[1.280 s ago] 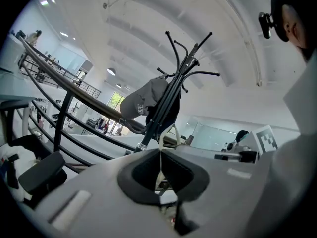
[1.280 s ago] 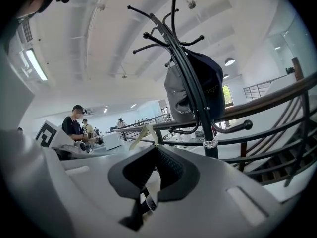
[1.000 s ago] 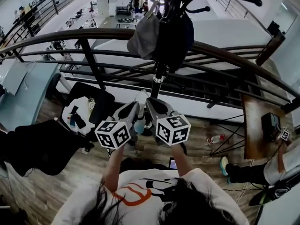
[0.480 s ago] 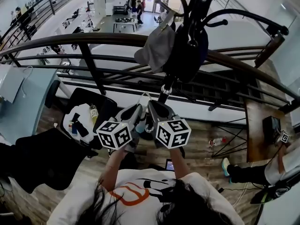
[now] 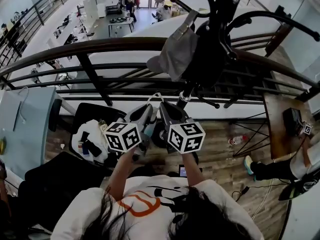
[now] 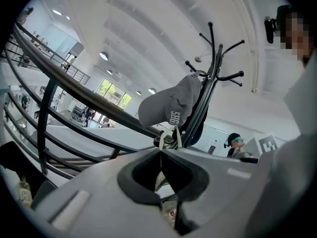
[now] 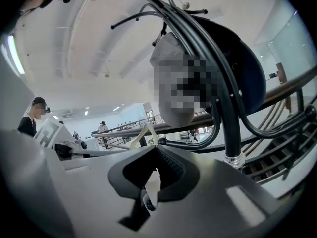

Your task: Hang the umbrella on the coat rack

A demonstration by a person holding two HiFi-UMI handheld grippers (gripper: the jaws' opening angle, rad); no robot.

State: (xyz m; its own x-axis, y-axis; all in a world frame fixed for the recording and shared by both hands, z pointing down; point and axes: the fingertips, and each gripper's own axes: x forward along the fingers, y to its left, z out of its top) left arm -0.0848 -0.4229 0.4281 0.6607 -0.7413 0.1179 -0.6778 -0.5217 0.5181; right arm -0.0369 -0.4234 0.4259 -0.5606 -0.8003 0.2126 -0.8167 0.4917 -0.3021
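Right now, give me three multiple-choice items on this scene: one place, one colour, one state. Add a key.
1. Where is the grey cap?
A. on the railing
B. on the coat rack
C. on the floor

2. What colour is the umbrella strap?
A. red
B. black
C. pale cream

3. How do the jaws of the left gripper stand?
A. shut on the umbrella strap
B. wide apart and empty
C. shut on the grey cap

Key:
1 B: the cap hangs from a hook high on the rack.
2 C: the loop shows pale above the jaws in both gripper views.
3 A: the jaws meet on the strap, and the right gripper pinches it too.
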